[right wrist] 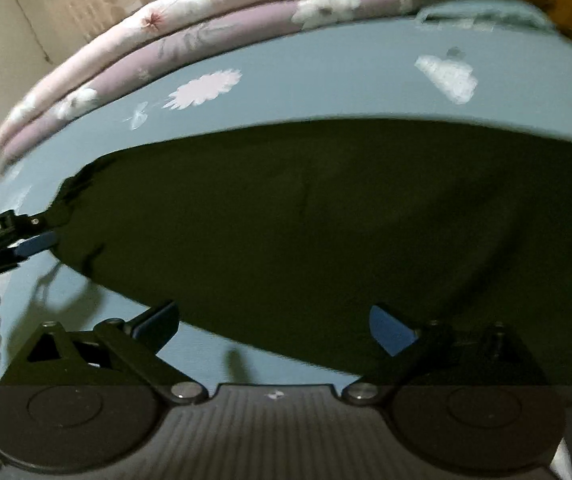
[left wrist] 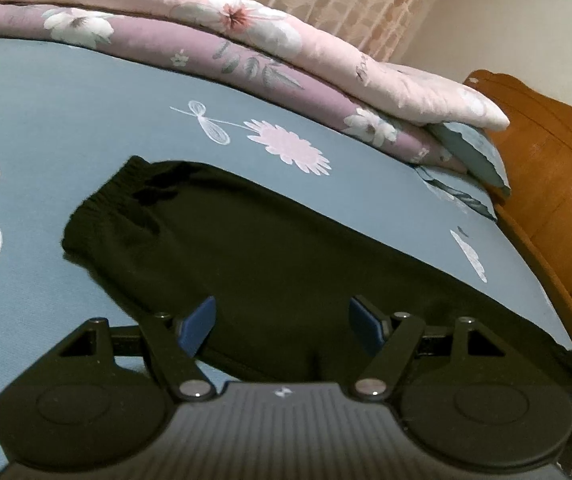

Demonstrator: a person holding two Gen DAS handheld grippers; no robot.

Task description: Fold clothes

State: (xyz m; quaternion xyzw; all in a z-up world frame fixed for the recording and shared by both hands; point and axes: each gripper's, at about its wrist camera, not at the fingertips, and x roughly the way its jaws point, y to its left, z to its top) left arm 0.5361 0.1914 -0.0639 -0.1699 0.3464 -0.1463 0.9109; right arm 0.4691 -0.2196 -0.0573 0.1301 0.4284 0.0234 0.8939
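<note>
I see the bed (left wrist: 86, 128) under its blue sheet, with a folded pink and lilac quilt (left wrist: 246, 36) stacked along its far edge and a wooden headboard (left wrist: 558, 168) at its right end. The black trousers (left wrist: 286, 248) lie flat across the middle of the sheet, elastic waistband toward the left end. My left gripper (left wrist: 282, 320) hovers over the near edge of the trousers, jaws spread wide, holding nothing. My right gripper (right wrist: 274, 328) is likewise spread over the trousers' near hem, empty.
</note>
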